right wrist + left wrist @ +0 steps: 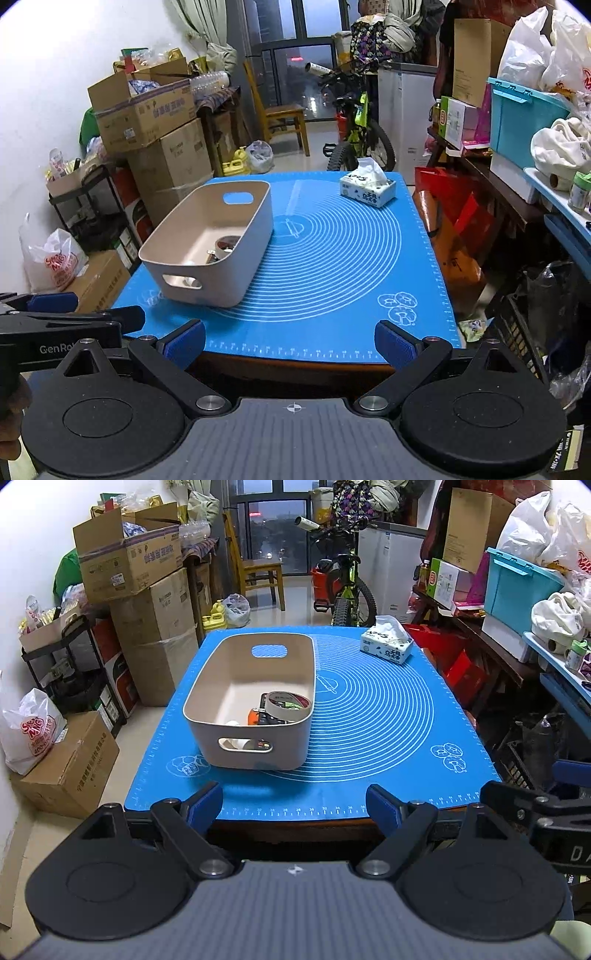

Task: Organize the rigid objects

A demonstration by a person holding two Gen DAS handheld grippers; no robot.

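A beige plastic bin [236, 664] with handle cut-outs stands on the left half of the blue mat [369, 720]; it also shows in the right wrist view [177, 236]. Inside lie a roll of tape [288, 705], an orange item [254, 716] and other small objects, partly hidden by the wall. My left gripper [295, 805] is open and empty, held back at the table's near edge. My right gripper [291, 343] is open and empty, also at the near edge, to the right of the left one.
A tissue pack [387, 645] sits at the mat's far right corner. Cardboard boxes [147, 602] stack to the left of the table, shelves and a blue crate [517, 587] to the right, a bicycle [347, 587] and a chair [258, 572] behind.
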